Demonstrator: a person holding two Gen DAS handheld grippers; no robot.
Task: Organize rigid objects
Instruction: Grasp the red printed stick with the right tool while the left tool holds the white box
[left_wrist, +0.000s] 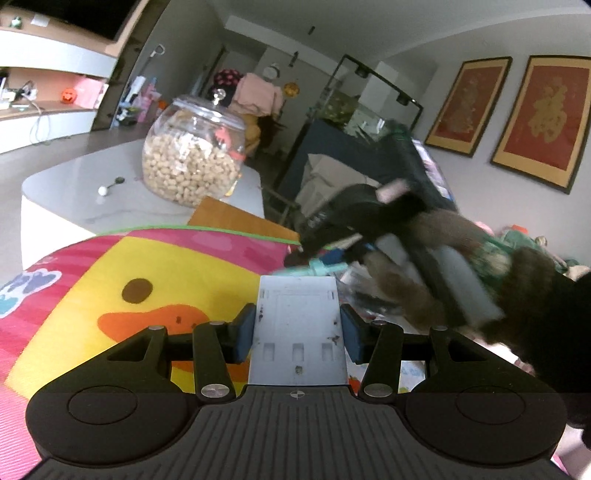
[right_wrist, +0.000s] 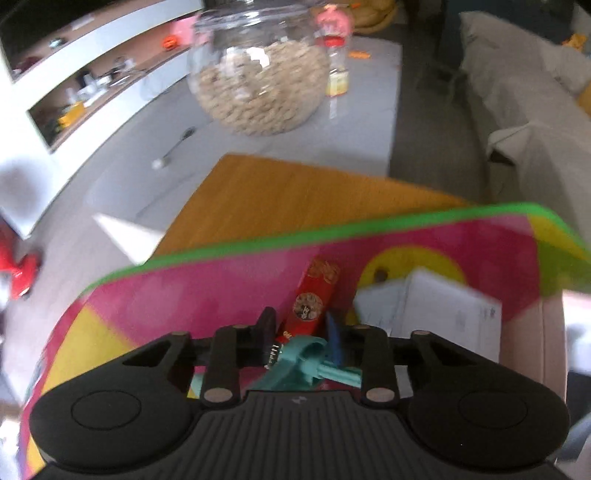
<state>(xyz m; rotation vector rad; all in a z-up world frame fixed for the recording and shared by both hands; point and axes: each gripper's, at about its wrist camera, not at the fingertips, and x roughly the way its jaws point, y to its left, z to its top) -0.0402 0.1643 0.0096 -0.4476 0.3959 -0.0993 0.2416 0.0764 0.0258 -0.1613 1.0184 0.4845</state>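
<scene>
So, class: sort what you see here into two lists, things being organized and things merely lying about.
Being organized:
- grey plate, held in the left gripper
- teal plastic piece, in the right gripper
- red packet on the colourful mat
- white box

Lying about:
- peanut jar
- spoon
- small bottle

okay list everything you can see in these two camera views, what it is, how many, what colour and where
Flat grey plastic plate: one, between the left gripper's fingers.
Teal plastic clip-like piece: one, between the right gripper's fingers.
Red printed box: one, on the mat.
White paper carton: one, on the mat, right.
Pink-yellow cartoon foam mat: one, green edge, nearest.
Orange wooden board: one, beyond the mat.
Round glass jar of beige nuts: one, on the grey table.
Small spoon: one, left of the jar.
Left gripper: black, blue pads.
Right gripper: black.
</scene>
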